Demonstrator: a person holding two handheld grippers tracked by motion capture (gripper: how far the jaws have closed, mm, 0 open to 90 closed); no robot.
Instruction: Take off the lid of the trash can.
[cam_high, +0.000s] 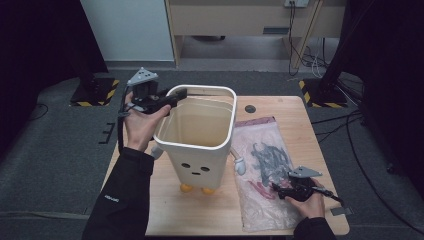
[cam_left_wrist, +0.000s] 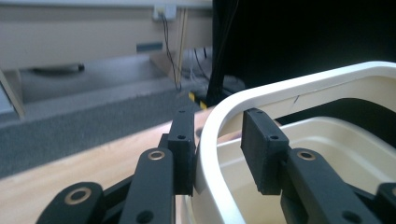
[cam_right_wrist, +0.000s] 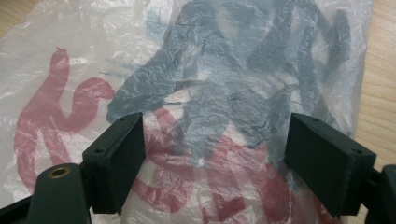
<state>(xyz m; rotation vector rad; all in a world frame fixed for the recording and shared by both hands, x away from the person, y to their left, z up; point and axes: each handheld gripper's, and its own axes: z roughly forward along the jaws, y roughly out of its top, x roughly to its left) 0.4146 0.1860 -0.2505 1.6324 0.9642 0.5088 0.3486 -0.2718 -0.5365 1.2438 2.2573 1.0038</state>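
The table carries the bin, its rim straddled by the left gripper: jaws apart, one pad touching outside, seemingly to steady it. Beside it the bag lies flat under the right gripper, jaws apart, poised to pinch.

A lab or recording room is showing here: a small wooden worktop is standing alone on grey carpet, black stands with yellow-and-black hazard-striped bases are flanking it, dark curtains are hanging at both sides (like a studio), and loose cables are trailing near a pale wooden bench.
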